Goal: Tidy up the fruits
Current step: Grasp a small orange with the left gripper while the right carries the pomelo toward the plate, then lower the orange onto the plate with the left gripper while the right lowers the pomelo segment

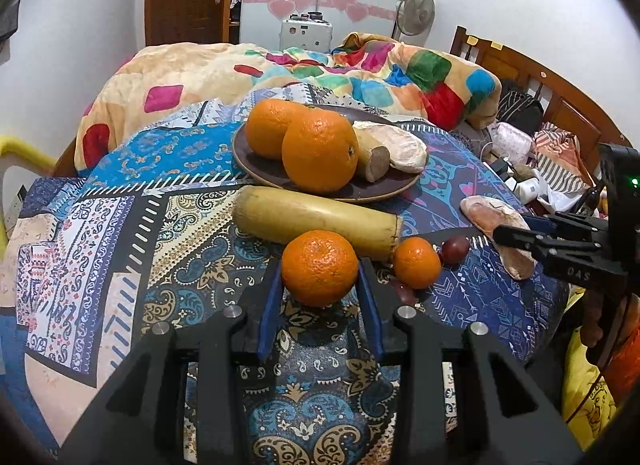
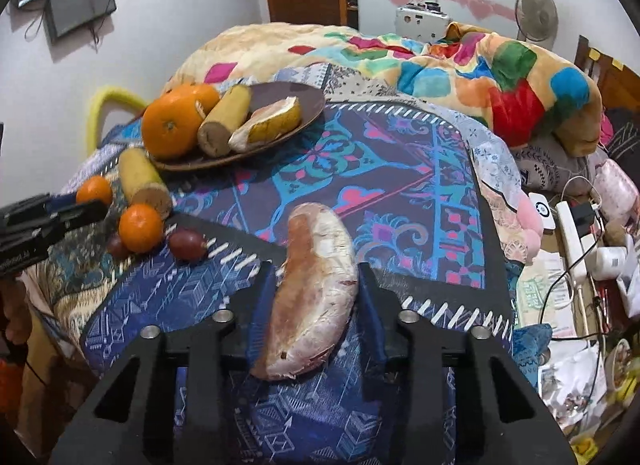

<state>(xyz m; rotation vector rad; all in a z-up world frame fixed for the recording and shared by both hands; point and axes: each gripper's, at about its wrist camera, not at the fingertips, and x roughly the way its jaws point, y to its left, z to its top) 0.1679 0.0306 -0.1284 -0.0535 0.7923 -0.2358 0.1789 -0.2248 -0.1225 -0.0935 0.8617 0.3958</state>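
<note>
Right gripper (image 2: 318,293), lower centre: fingers flank pomelo wedge (image 2: 316,297) on cloth (image 2: 400,185); plate (image 2: 308,109) of fruit upper left; left gripper (image 2: 80,209) at left edge

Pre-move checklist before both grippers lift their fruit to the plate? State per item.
1. Left gripper straddles the mandarin, jaws either side: ok.
2. Left jaws actually pressing the mandarin: cannot tell.
3. Right gripper straddles the pomelo wedge, which lies on the cloth: ok.
4. Right jaws pressing the wedge: cannot tell; a gap shows on the right side.
5. Free room on the plate, which holds two oranges, a banana piece and another wedge: not ok, crowded.
6. Neighbours near the left grasp: small mandarin and long banana are close: not ok.
</note>
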